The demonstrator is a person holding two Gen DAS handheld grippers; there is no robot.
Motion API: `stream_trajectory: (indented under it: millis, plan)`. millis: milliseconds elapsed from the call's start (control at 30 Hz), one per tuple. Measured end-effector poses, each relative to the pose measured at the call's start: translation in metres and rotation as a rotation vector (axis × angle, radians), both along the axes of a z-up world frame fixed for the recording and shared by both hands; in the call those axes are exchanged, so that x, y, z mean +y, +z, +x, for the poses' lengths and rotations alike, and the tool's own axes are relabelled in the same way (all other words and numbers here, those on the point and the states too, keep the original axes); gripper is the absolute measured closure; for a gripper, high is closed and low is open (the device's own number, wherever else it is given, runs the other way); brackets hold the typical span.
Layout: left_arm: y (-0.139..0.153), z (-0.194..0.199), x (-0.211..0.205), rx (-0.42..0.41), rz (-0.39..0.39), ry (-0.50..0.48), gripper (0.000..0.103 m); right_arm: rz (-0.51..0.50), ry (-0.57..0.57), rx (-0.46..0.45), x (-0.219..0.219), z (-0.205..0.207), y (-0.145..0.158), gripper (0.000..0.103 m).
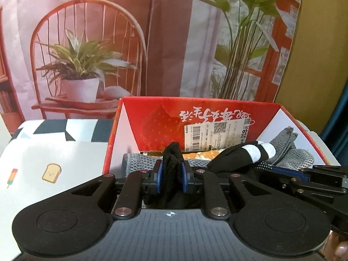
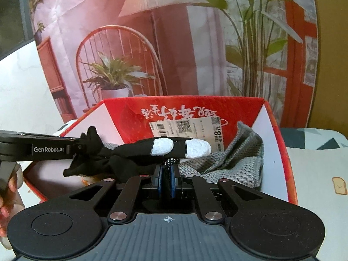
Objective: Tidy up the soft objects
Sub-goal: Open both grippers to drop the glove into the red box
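1. A black glove (image 2: 130,152) with two white fingertips stretches across the open red box (image 1: 217,111), hanging over its contents between the two grippers.
2. The left gripper (image 1: 171,174) has the glove's black knit cuff bunched between its blue pads (image 1: 159,174); the jaws stand narrow, pressing the fabric from both sides.
3. The right gripper (image 2: 167,175) is pinched almost fully together on a dotted black edge of the same glove, just beneath the white fingertips.
4. In the right wrist view the left gripper reaches in from the left edge, with the cuff at its tip, a hand (image 2: 8,195) beneath it.
5. Inside the box lie a grey knit item (image 2: 239,158) at the right and an orange-patterned cloth (image 1: 202,155) behind the glove.
6. The box stands on a table with a printed cover (image 1: 52,152), before a backdrop (image 1: 87,54) picturing a chair and plants.
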State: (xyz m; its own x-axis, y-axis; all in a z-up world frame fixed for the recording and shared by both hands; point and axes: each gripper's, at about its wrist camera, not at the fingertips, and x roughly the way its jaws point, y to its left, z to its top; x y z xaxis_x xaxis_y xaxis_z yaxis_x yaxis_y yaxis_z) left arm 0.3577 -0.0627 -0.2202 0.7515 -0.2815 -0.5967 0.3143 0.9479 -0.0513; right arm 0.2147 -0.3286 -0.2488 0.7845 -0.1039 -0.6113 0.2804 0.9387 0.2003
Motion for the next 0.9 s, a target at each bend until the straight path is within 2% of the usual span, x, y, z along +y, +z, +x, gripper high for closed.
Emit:
stream_trajectory:
  millis: [33, 167, 233, 300, 367, 433, 500, 567, 700, 900]
  plan:
    - [0.000, -0.001, 0.000, -0.002, 0.005, 0.005, 0.070, -0.003, -0.001, 0.002, 0.000, -0.001, 0.000, 0.095]
    - [0.006, -0.007, 0.001, -0.024, 0.006, 0.002, 0.051, -0.030, -0.008, -0.003, 0.002, -0.010, 0.004, 0.090]
    - [0.009, -0.010, 0.001, -0.027, 0.007, 0.003, 0.034, -0.050, -0.018, -0.011, 0.003, -0.014, 0.007, 0.087]
    - [0.011, -0.015, 0.001, -0.026, 0.005, 0.003, 0.022, -0.064, -0.030, -0.023, 0.005, -0.020, 0.010, 0.084]
    - [0.012, -0.020, 0.003, -0.027, -0.002, -0.003, 0.015, -0.083, -0.040, -0.036, 0.007, -0.025, 0.014, 0.078]
    - [0.014, -0.025, 0.004, -0.029, -0.004, -0.006, 0.006, -0.105, -0.060, -0.077, 0.010, -0.035, 0.018, 0.055]
    - [0.016, -0.031, 0.006, -0.032, -0.005, -0.019, 0.001, -0.109, -0.070, -0.112, 0.012, -0.043, 0.021, 0.043]
    - [0.018, -0.037, 0.008, -0.037, -0.002, -0.021, 0.000, -0.116, -0.080, -0.126, 0.014, -0.051, 0.024, 0.035]
    - [0.024, -0.050, 0.013, -0.049, -0.008, -0.018, 0.000, -0.132, -0.102, -0.179, 0.021, -0.068, 0.030, 0.002]
    - [0.028, -0.082, 0.028, -0.120, -0.002, -0.011, 0.000, -0.131, -0.117, -0.224, 0.028, -0.092, 0.034, 0.000]
